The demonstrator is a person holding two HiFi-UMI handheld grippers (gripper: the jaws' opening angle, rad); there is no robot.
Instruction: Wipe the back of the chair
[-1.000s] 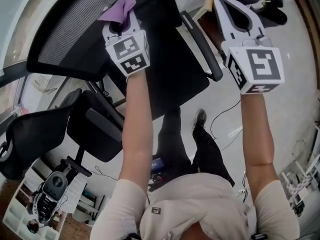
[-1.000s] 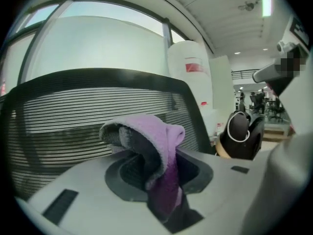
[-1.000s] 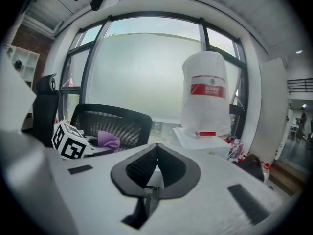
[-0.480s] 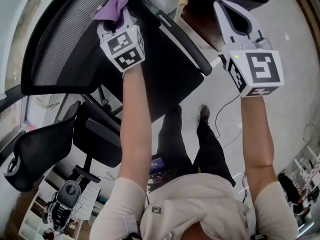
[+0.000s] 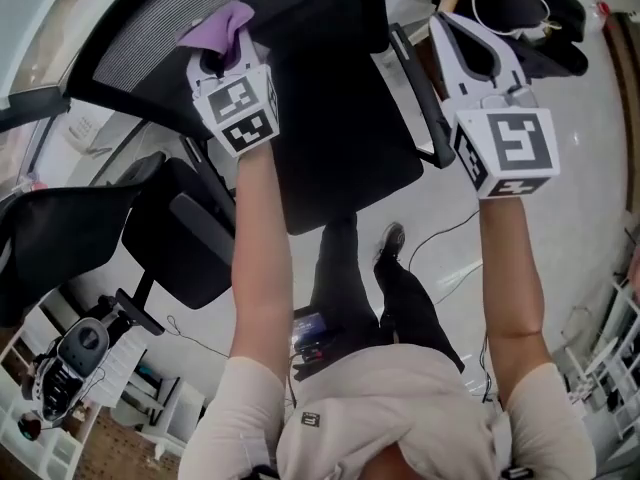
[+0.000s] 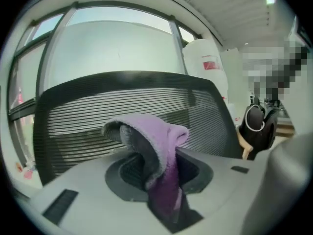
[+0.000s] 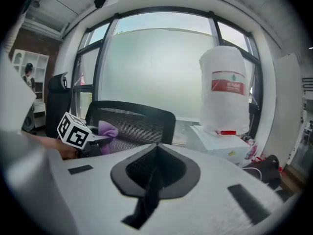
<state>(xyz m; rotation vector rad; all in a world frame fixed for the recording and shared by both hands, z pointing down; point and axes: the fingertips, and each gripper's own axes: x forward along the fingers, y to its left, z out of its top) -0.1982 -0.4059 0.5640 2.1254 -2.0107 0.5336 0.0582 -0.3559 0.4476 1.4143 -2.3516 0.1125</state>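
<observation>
Both grippers are raised: the left gripper (image 5: 222,53) pinches a purple cloth (image 5: 218,26) close against the mesh chair back (image 5: 120,38); the right gripper (image 5: 452,30), jaws together and empty, hovers beside it.

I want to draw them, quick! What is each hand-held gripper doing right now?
Left hand-held gripper: closed on the purple cloth.
Right hand-held gripper: closed, holding nothing.

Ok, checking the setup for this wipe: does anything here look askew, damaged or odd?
Nothing stands out. The purple cloth sits pinched in the left gripper, facing the chair's mesh back, which looks intact; the right gripper is shut and empty.
</observation>
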